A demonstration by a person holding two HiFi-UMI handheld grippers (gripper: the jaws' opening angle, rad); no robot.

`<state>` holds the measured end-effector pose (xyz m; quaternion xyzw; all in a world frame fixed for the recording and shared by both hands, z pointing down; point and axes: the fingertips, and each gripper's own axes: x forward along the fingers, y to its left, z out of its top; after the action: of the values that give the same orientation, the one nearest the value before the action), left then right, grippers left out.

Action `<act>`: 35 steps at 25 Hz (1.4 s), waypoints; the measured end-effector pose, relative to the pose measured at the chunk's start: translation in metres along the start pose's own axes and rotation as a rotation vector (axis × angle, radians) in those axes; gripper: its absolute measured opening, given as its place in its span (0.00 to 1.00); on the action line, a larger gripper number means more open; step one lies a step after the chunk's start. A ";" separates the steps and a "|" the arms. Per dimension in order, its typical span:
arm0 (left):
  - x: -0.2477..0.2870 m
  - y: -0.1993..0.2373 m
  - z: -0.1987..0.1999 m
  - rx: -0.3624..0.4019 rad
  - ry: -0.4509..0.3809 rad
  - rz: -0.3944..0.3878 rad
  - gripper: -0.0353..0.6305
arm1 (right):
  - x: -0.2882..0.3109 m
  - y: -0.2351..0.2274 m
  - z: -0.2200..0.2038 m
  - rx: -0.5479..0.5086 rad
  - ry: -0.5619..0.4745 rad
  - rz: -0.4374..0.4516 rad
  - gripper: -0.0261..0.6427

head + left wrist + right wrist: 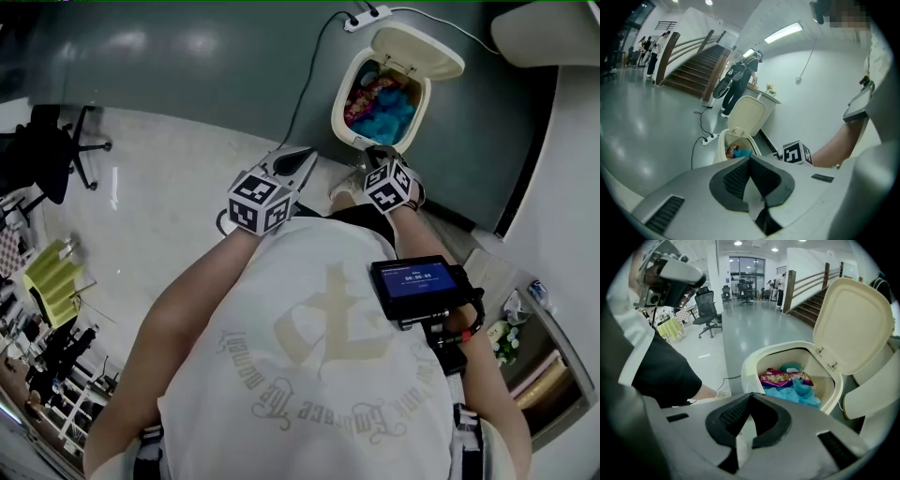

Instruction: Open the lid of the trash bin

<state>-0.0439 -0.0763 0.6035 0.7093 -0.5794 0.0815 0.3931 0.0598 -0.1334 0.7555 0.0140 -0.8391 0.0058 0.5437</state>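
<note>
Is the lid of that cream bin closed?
No: the lid stands tipped back above the trash bin, and blue and pink rubbish shows inside.

I could read almost nothing. The screen point(417, 281) at my chest showed a row of white digits on blue, too small to make out. Curved gothic lettering ran across my shirt point(309, 375), upside down and illegible. The pink wrapper point(783, 377) in the trash bin point(749, 369) bore print too blurred to read.

Left claw point(750, 157) closed, empty; bin lid point(746, 115) up.
</note>
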 end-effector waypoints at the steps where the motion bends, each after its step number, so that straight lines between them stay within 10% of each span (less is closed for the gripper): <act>1: 0.001 0.000 0.002 0.002 -0.002 -0.003 0.07 | 0.001 -0.001 0.000 0.002 0.005 0.004 0.05; 13: 0.010 0.003 0.024 0.041 -0.013 -0.029 0.07 | -0.002 -0.020 0.003 0.124 -0.012 -0.005 0.04; 35: 0.023 -0.020 0.085 0.118 -0.065 -0.124 0.07 | -0.171 -0.082 0.065 0.489 -0.568 -0.161 0.04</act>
<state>-0.0482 -0.1485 0.5500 0.7680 -0.5411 0.0680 0.3359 0.0726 -0.2137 0.5729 0.2103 -0.9264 0.1591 0.2689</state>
